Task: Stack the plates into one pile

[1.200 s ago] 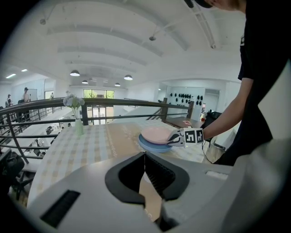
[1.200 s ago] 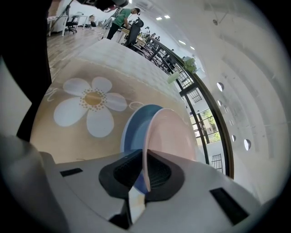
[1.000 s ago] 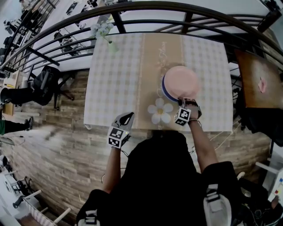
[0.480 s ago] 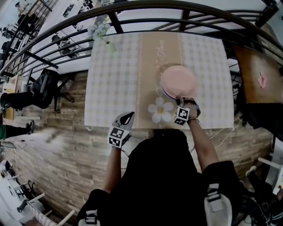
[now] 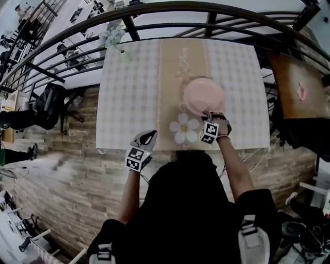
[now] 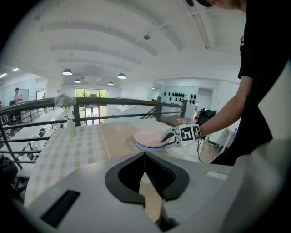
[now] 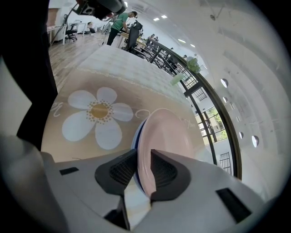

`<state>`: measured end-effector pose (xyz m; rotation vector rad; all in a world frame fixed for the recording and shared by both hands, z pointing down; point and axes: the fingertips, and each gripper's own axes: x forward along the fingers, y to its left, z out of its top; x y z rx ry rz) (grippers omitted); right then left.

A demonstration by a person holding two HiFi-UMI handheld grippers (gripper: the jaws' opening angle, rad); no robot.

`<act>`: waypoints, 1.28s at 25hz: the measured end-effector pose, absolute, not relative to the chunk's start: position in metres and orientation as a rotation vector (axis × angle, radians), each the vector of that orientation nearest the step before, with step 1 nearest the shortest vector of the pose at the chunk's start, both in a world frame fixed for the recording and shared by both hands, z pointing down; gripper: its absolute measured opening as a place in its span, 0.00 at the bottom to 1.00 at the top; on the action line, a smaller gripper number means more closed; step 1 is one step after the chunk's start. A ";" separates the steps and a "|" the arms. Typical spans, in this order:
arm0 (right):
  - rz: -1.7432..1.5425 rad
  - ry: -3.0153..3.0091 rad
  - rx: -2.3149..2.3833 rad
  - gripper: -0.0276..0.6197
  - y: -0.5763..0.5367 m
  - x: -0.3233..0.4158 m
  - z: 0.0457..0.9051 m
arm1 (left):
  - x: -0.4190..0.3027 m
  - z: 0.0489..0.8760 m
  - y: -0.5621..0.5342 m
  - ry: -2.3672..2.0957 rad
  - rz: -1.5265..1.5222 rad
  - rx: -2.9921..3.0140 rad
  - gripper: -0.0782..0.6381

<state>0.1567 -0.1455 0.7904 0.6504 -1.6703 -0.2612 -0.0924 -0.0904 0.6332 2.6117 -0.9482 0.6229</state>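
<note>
I am watching the pile sit right of centre in the head view, on the beige runner of the checked table (image 5: 129, 98). A pink plate (image 5: 203, 95) lies flat on top of a blue-rimmed plate (image 7: 134, 141), and only a thin blue edge shows under it. Just below and left of the pile is the white flower print (image 5: 184, 129) on the runner.

My right gripper (image 7: 144, 154) is at the near edge of the pile. In the right gripper view, the pink plate's rim stands between the two ribbed pads. The jaws are opening, and the pads sit just beside the rim on either side rather than clamping it.

My left gripper (image 6: 145, 157) is at the lower left of the table in the head view, near its front edge and well apart from the plates. In its own view the jaws are pressed together with nothing between them, and past them I see the pile with the right gripper at its edge.

A vase of flowers (image 5: 124, 51) stands at the table's upper left corner, beside the dark railing (image 5: 170, 7).
</note>
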 end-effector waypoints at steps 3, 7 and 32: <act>-0.231 -1.694 0.681 0.22 -0.148 0.159 0.790 | -0.087 0.629 -0.093 -0.940 0.609 2.627 0.11; -0.127 -1.756 0.755 0.32 -0.148 0.163 0.789 | -0.086 0.632 -0.091 -0.928 0.615 2.628 0.11; 0.291 -2.015 1.077 0.04 -0.076 0.194 0.744 | -0.003 0.634 -0.102 -0.687 0.625 2.734 0.11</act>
